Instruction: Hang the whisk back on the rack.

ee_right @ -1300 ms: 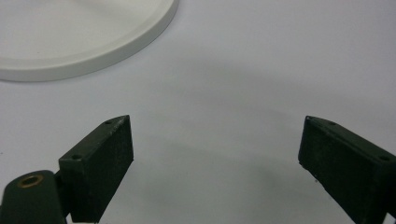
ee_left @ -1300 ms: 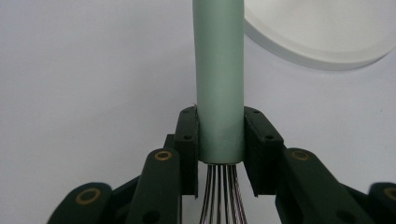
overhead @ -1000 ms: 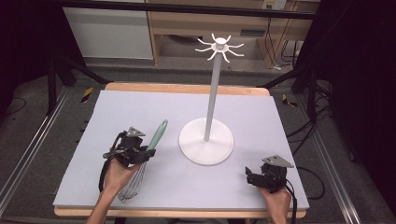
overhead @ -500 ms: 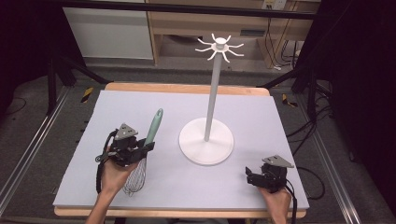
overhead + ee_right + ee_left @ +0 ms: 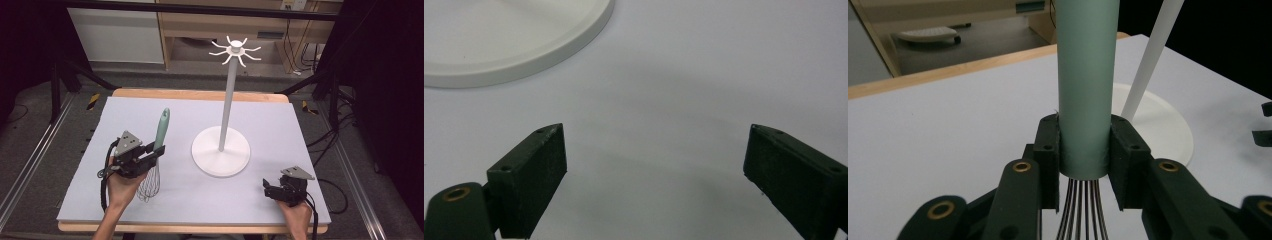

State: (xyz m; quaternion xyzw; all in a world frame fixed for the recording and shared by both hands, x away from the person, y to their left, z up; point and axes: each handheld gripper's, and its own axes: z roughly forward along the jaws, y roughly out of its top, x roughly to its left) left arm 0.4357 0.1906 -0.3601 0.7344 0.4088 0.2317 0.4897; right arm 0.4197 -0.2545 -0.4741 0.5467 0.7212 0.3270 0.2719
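Observation:
A whisk with a pale green handle and a wire head hangs over the left part of the table. My left gripper is shut on the lower end of that handle, just above the wires. In the left gripper view the whisk handle stands upright between the two pads, with the wires below. A white stand with a round base, a tall pole and hooks at the top sits mid-table. My right gripper rests at the front right, open, and in its own view the right gripper has bare mat between its fingers.
A pale lavender mat covers the wooden table. The stand's base rim lies just ahead of the right gripper. Shelving and cables stand beyond the far edge. Metal rails run along both sides of the table.
My left gripper has lifted the whisk and tipped it upright, so the handle points more toward the far edge. The right gripper has stayed where it was.

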